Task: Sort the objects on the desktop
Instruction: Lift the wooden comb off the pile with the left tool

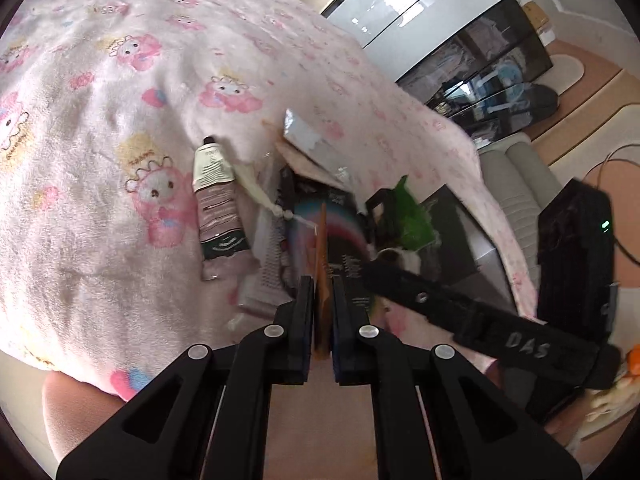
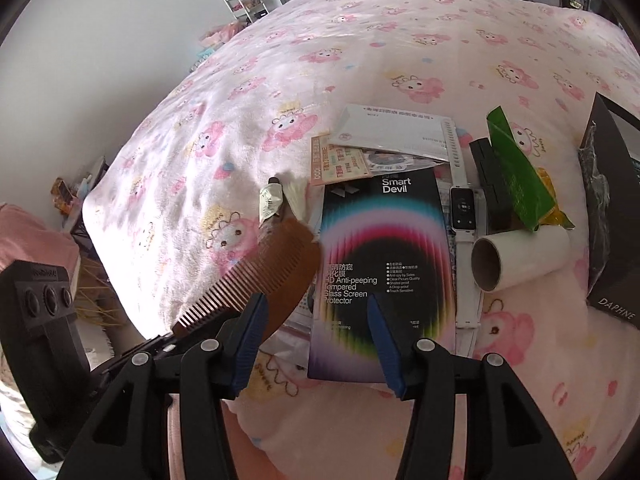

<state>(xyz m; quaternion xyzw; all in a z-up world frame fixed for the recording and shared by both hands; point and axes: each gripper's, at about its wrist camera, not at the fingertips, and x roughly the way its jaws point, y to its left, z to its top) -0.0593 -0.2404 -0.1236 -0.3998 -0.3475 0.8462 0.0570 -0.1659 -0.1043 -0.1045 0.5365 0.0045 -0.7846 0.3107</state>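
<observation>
My left gripper [image 1: 322,280] is shut on a brown wooden comb [image 1: 321,240], seen edge-on between its pads. In the right wrist view the comb [image 2: 256,264] hangs above the left edge of a black Smart Devil screen protector box [image 2: 384,248] lying on the pink cartoon blanket [image 2: 360,60]. My right gripper [image 2: 316,320] stands open just over the near end of that box, holding nothing. One of its black fingers [image 1: 440,300] crosses the left wrist view at the right. A cream tube [image 1: 218,200] lies left of the box.
Right of the box lie a white smartwatch [image 2: 464,208], a cardboard roll [image 2: 516,256], a black case [image 2: 490,176], a green packet [image 2: 516,168] and a dark Daphne box [image 2: 612,216]. Behind it lie a white packet [image 2: 396,132] and a sticker card [image 2: 340,160].
</observation>
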